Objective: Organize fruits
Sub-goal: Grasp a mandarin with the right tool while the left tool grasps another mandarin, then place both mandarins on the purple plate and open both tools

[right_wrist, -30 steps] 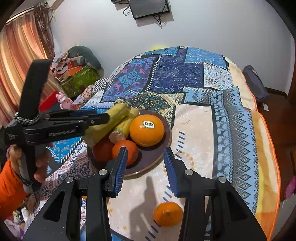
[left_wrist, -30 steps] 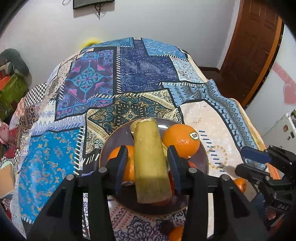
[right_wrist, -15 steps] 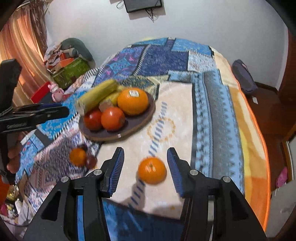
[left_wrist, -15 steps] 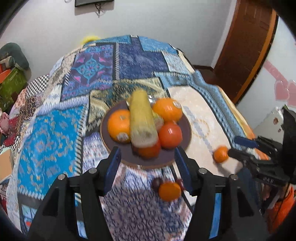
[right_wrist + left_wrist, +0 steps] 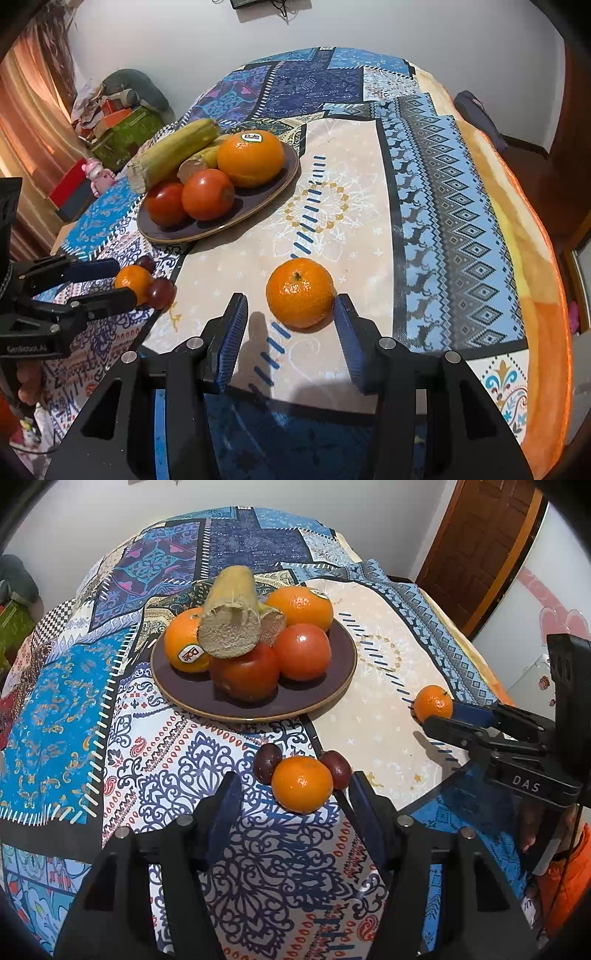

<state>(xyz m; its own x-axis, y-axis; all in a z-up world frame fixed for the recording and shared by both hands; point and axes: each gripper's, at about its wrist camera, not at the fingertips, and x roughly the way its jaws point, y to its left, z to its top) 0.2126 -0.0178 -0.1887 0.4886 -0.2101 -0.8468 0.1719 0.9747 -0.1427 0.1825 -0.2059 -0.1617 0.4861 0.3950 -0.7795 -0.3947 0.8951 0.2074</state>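
The left tool, jaws closing but not yet touching, frames a small round dimpled mandarin flanked by two dark purple glossy fruits on the patterned cloth-covered counter. The right tool stands half open around another matte-skinned mandarin, stem end up, on the beige patch. Beyond, a round brown plate holds stickered oranges, smooth red tomatoes and a long fibrous yellow-green stalk whose cut end faces the left tool.
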